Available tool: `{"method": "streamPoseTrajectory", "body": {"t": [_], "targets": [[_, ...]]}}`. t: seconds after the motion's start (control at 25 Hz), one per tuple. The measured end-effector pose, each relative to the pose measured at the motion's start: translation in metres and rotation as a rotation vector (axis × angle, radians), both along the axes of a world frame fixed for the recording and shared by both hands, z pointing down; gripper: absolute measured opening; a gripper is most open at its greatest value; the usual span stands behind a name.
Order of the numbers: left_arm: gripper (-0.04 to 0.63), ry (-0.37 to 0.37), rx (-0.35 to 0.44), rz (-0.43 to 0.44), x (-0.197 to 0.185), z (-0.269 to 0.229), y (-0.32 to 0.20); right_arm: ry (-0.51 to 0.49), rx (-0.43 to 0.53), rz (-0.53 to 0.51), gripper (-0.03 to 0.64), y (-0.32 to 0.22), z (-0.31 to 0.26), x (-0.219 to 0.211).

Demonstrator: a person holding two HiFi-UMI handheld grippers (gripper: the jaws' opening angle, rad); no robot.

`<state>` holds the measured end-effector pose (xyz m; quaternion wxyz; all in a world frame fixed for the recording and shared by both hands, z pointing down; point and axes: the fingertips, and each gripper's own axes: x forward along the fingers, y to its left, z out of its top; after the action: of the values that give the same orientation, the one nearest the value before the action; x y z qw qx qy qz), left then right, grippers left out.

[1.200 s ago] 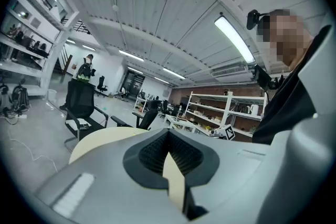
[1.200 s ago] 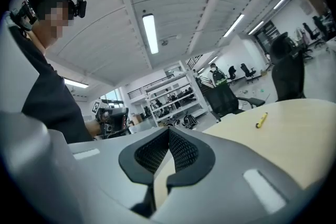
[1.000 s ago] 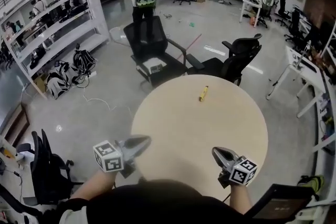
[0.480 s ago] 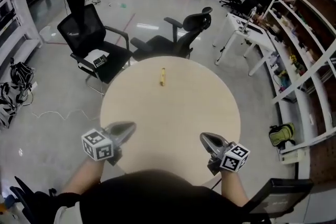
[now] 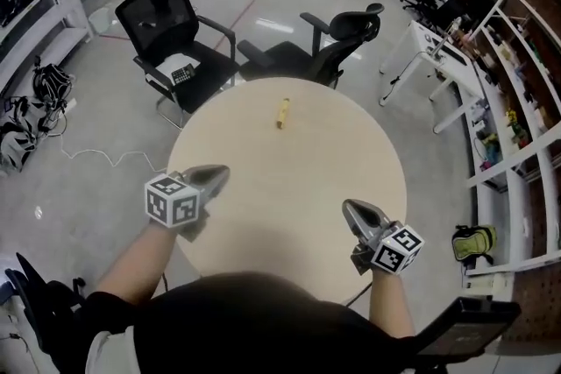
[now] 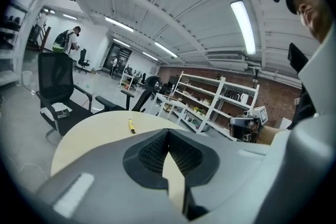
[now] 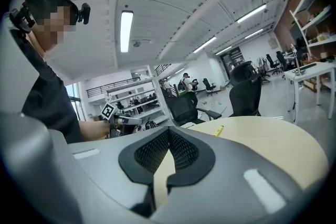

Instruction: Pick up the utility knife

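Left gripper (image 5: 221, 174): jaws closed, pads meeting at the tips, nothing between them; it hovers at the near left rim of the table (image 5: 289, 197).
Right gripper (image 5: 350, 208): jaws together as well, empty; it hangs over the table's near right rim.
Utility knife (image 5: 283, 113): yellow, lying flat on the far part of the table, well apart from both grippers.
Table: round, pale top.
Office chairs: two black ones, one (image 5: 175, 26) beyond the far left rim, the other (image 5: 337, 35) beyond the far right.
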<state>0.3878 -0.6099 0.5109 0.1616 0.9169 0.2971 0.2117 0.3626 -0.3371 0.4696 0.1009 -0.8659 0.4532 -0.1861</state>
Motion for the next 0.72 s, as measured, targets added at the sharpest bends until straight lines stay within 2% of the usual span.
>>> {"method": "streamPoseTrajectory", "body": {"t": [0.2,0.36,0.56,0.72], "targets": [[-0.006,-0.064,0.059,-0.033,0.057,0.014,0.011,0.013,0.012,-0.012,0.014,0.010,0.008,0.033],[0.008,-0.098,0.102,0.026,0.114,0.039,0.037,-0.001,0.022,0.014,0.014,0.022,0.028,0.068],[0.094,-0.177,0.197,0.077,0.208,0.098,0.068,-0.042,0.031,0.036,0.014,0.033,0.062,0.125],[0.098,-0.250,0.229,0.037,0.295,0.158,0.081,-0.061,0.032,0.021,0.014,0.039,0.090,0.178]]}}
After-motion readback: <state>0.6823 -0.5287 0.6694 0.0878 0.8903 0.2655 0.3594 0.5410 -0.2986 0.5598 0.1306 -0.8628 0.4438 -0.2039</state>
